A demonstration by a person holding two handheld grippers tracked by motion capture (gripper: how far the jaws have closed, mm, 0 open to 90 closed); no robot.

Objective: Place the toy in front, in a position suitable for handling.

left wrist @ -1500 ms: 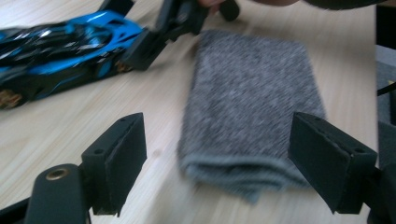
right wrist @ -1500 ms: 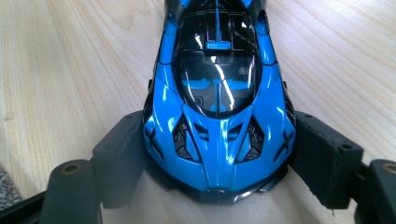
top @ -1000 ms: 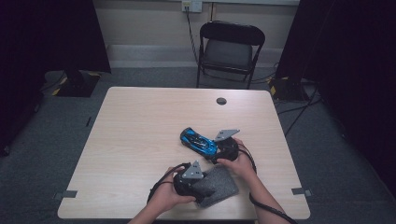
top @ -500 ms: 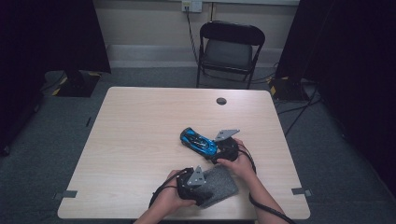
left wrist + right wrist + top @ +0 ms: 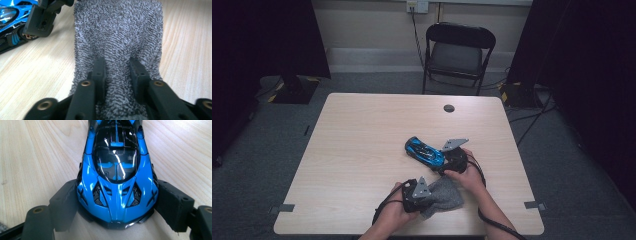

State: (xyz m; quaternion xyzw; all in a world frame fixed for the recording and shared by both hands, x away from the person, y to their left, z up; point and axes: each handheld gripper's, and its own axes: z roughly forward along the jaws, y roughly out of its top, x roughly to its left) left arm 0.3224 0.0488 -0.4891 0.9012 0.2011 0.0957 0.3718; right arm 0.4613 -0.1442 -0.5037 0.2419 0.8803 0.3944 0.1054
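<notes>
A person sits at a light wooden desk (image 5: 362, 140) and holds a pair of tongs in each hand. The left tongs (image 5: 117, 65) have just been closing, and now they pinch a bunch of the fuzzy grey cloth (image 5: 117, 32) between the two black jaws. The cloth is squeezed into a fold where the jaws press on it, and the rest of it lies flat on the desk in front of them. In the high view the cloth (image 5: 447, 196) is near the front edge of the desk, just beside the person's left hand (image 5: 394, 215). The right tongs (image 5: 117, 202) hold a shiny blue toy car (image 5: 116, 170) by one end, with one jaw pressed on each side of it. The car stands on its wheels on the desk. In the high view the car (image 5: 424, 151) is near the middle of the desk, a bit to the right, and it points away to the left. The right hand (image 5: 469, 175) is just behind it. The car and the cloth are near each other. A black folding chair (image 5: 457, 52) stands on the floor past the far side of the desk. A small dark round spot (image 5: 449, 108) is near the far edge of the desk.
</notes>
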